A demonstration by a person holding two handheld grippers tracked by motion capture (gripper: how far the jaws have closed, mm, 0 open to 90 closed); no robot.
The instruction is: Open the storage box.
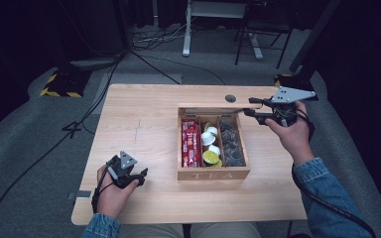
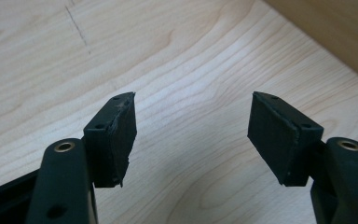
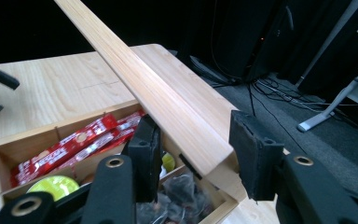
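Right hand-held gripper (image 3: 193,154) sits at the back right corner of the tea box (image 1: 213,173), jaws either side of the raised lid (image 3: 168,102); I can't tell from the right gripper view whether the pads actually bite or just bracket the lid's edge. In the high view the lid stands up along the box's rear edge, box right of centre on the desk (image 1: 144,124). Left hand-held gripper (image 1: 138,177) is spread wide with nothing between the jaws, low over bare desk near the front left, well apart from the box. My read on handling: lid is a stiff, light wooden board on rear hinges, smooth finish so it could slip in rubber pads; take it at the free edge near a corner, jaws across the thickness, and swing along the hinge arc rather than pull. Box probably light enough to skid, so the left could brace its front wall. Count: one box, three compartments. Left one holds red sachets (image 1: 190,144), at least two, exact number unclear. Middle holds small round pots (image 1: 210,148), about four, one with a lime-green top. Right holds dark wrapped tea bags (image 1: 232,146), too jumbled to count.
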